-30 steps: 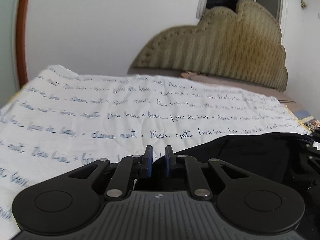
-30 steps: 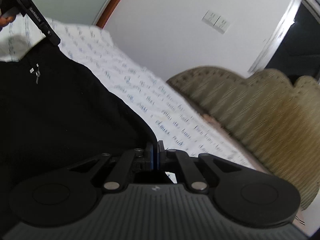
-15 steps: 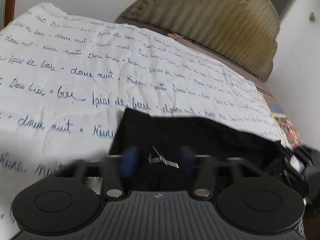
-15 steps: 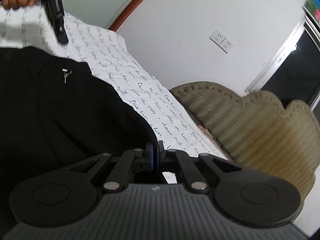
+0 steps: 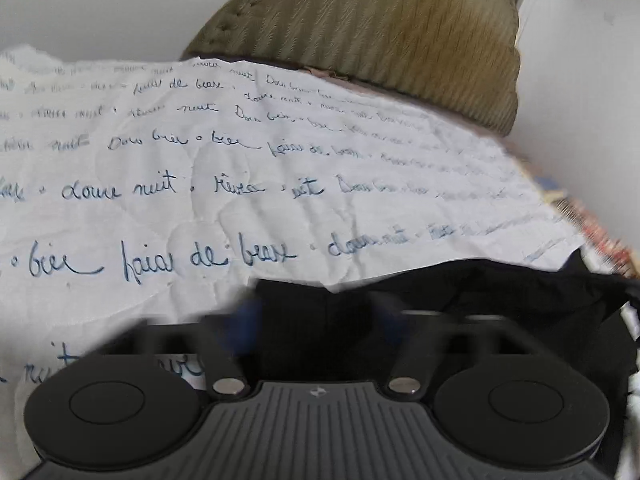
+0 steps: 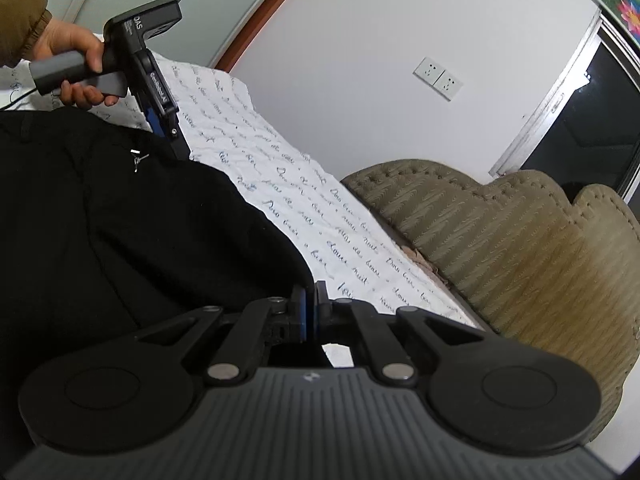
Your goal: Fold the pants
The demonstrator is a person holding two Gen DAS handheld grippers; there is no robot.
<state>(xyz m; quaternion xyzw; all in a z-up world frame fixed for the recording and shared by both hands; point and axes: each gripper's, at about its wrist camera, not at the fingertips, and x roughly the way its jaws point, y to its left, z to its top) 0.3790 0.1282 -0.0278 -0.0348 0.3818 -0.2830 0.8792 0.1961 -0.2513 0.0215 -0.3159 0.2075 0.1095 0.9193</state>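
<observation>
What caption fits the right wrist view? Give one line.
Right gripper pinches black pants on the printed sheet; left gripper closes at their far edge.

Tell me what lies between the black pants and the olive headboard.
Only the white sheet with blue handwriting print lies between the pants and the headboard; both wrist views show it.

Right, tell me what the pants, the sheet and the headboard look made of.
Pants: black woven or knit cloth, matte, draping in soft folds. Sheet: thin white cotton-like fabric, creased, printed with blue script. Headboard: olive upholstery, ribbed weave, stud-like dots along its scalloped edge.
</observation>
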